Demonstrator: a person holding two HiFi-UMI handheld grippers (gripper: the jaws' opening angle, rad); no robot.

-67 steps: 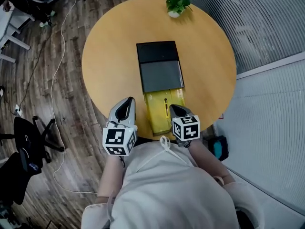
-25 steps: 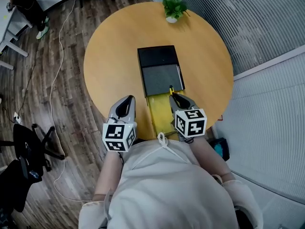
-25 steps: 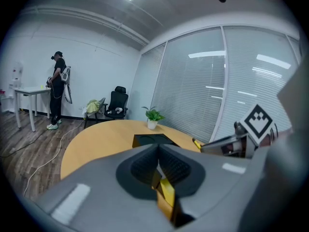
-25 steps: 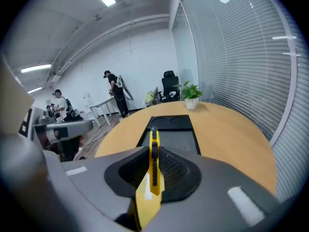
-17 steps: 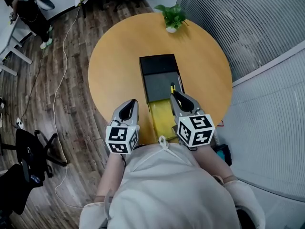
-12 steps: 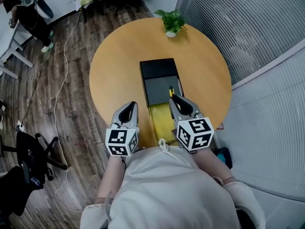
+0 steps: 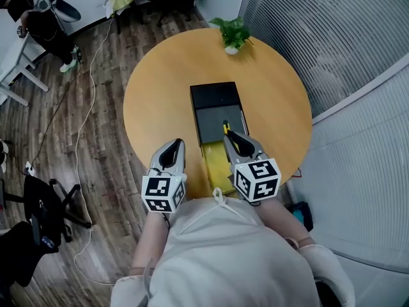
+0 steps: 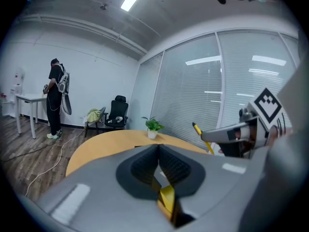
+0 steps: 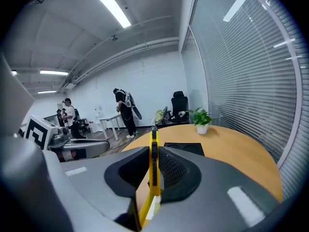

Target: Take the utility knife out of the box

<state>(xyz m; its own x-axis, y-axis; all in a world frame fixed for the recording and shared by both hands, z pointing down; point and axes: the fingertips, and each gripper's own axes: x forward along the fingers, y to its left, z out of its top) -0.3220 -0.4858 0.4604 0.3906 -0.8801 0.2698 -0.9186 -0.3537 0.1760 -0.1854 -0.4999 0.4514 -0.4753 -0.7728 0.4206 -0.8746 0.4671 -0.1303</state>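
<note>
The box [image 7: 217,106] lies in the middle of the round table, a black and grey sleeve with its yellow tray [image 7: 215,164] slid out toward me. My right gripper [image 7: 231,135] hovers over the tray's right side, shut on the yellow utility knife [image 7: 225,128]. The knife [image 9: 153,164] stands on edge between the pads, its tip poking out beyond the fingertips, clear of the tray. My left gripper [image 7: 174,144] hangs just left of the tray, its jaws shut with nothing in them. In the left gripper view the knife [image 8: 202,135] shows at the right.
A small potted plant [image 7: 232,36] stands at the table's [image 7: 160,88] far edge. A glass wall with blinds runs along the right. Office chairs, a white desk, a cable and a standing person [image 7: 46,19] are on the wooden floor to the left.
Both grippers have risen, the right one more. The knife, which lay in the yellow tray, now rides up in my right gripper above it.
</note>
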